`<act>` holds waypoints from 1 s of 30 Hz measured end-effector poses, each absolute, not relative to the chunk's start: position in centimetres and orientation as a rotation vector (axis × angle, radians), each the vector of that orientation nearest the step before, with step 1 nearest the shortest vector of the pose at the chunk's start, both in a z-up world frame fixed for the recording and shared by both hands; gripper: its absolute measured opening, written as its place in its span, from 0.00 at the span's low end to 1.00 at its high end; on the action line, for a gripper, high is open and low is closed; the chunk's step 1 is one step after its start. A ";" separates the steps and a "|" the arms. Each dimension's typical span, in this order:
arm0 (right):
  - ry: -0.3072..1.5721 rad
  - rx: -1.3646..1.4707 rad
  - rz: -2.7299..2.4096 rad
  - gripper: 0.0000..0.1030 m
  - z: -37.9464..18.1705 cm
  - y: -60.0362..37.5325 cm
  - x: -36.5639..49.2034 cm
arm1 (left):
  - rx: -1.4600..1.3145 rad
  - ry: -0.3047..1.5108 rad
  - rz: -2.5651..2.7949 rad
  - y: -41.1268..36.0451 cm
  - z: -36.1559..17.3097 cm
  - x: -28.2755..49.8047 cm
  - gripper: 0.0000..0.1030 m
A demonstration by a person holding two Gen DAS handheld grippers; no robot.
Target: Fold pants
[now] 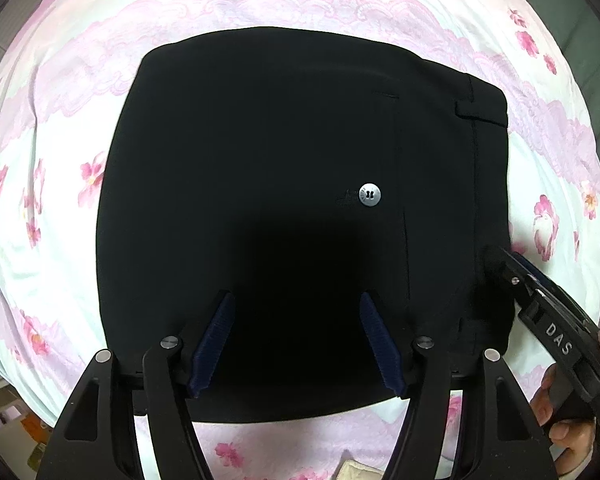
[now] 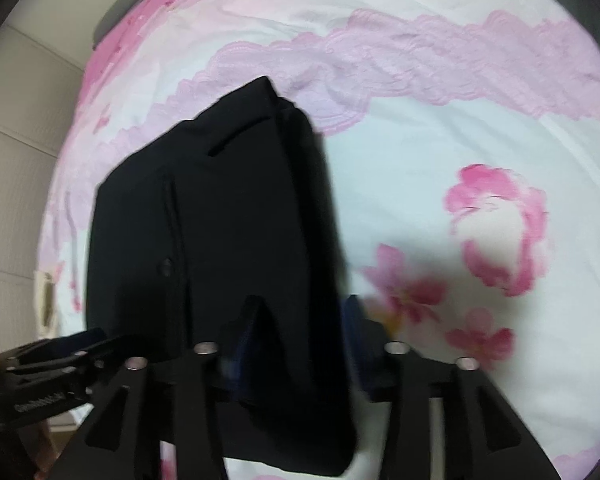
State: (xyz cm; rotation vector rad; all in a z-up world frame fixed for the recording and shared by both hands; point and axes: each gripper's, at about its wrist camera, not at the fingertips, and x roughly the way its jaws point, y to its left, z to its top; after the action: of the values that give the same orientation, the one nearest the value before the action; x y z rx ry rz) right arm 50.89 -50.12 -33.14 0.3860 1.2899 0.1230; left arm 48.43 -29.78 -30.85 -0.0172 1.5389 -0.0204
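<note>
The black pants [image 1: 284, 184] lie folded into a compact rectangle on the floral bedsheet, with a silver button [image 1: 369, 195] and a belt loop showing near the right edge. My left gripper [image 1: 296, 340] is open above the near part of the stack, its blue pads apart and empty. My right gripper [image 2: 300, 328] is open, with its pads on either side of the right edge of the pants [image 2: 220, 240]. It also shows in the left wrist view [image 1: 540, 304] at the stack's right edge.
The white bedsheet with pink flowers and lace bands [image 1: 260, 4] [image 2: 460, 140] spreads all around the pants. A beige wall [image 2: 20, 140] lies beyond the bed's left side. A small cream object [image 1: 356, 472] lies at the near edge.
</note>
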 end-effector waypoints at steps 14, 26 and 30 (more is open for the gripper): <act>1.207 0.356 -0.038 0.64 -26.7 -53.2 44.0 | -0.119 1.403 0.014 -25.0 -25.7 41.4 0.69; 1.109 0.350 0.015 0.67 -20.2 -47.0 37.7 | -0.143 1.208 -0.080 -18.9 -19.2 37.0 0.83; 1.053 0.382 -0.016 0.75 -18.8 -44.6 35.5 | -0.046 1.175 -0.151 -17.2 -17.8 36.5 0.87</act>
State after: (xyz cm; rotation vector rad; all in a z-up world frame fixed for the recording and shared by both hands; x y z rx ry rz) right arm 35.46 -44.64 -18.80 0.3820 1.0527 -0.0163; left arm 36.46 -17.19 -17.81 -0.0463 1.1753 -0.1507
